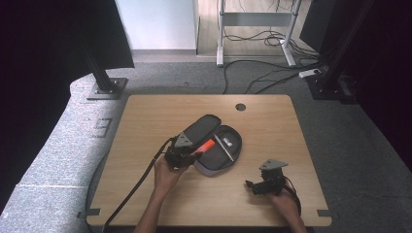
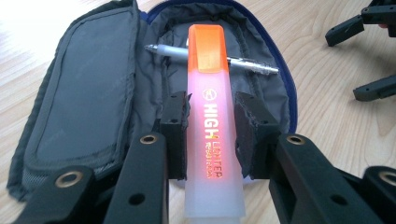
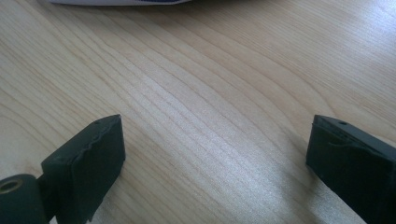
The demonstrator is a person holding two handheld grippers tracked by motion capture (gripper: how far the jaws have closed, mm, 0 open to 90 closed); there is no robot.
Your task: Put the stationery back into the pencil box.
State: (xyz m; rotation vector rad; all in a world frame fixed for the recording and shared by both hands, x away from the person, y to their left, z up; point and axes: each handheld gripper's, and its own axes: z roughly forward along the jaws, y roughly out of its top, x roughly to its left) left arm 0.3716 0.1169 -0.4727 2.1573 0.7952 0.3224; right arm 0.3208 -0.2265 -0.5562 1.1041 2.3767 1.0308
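Here, my left gripper (image 2: 210, 135) pinches the orange highlighter (image 2: 212, 126) by its barrel, capped end forward, over the open pencil case (image 2: 84, 93).

To place it well, I would carry the highlighter lower into the grey-lined hollow, lay it alongside the silver pen (image 2: 243, 65) rather than across it, and part the jaws only once it rests there. My right gripper (image 1: 265, 182) waits spread and empty over the wooden table (image 1: 145, 116), well apart.

Both grippers are black: left gripper (image 1: 193, 154) and right gripper (image 1: 253, 187) each carry 1 grey 3-cornered plate behind 2 blocky jaws, brass-ringed screw holes, black trailing cable
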